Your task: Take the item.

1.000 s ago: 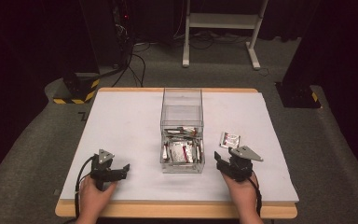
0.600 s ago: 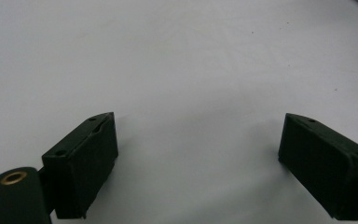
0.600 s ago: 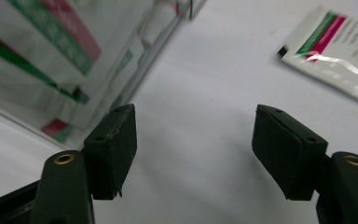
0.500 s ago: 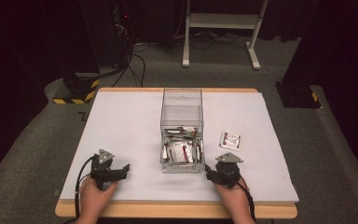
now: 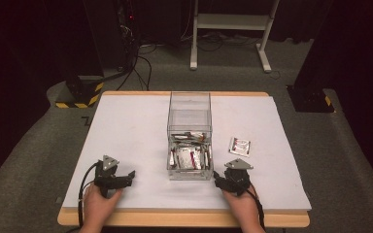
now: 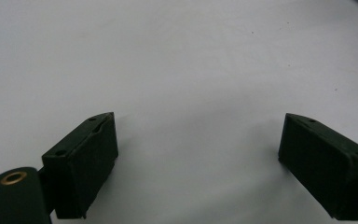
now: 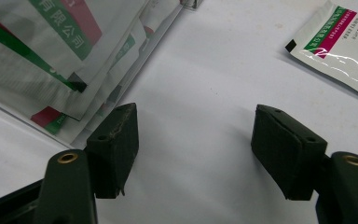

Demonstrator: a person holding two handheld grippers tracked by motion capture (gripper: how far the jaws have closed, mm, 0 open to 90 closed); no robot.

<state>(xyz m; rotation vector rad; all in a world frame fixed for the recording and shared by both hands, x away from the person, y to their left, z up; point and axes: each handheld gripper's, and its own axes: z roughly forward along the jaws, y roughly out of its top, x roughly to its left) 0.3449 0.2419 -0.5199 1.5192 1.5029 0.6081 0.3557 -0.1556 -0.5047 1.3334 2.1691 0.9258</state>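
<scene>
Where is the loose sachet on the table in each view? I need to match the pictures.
High view: loose sachet lies right of the clear box, beyond the right gripper.
Right gripper view: top right corner.
Left gripper view: not in it.
Shared landmark: the clear box with its sachets.

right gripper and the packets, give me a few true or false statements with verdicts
1. The right gripper has its jaws apart with nothing between them. True.
2. The loose packet lies inside the clear box. False: it lies on the table, to the right of the box.
3. The clear box holds several packets. True.
4. The left gripper is clamped on a packet. False: its jaws stand open over bare table.
</scene>
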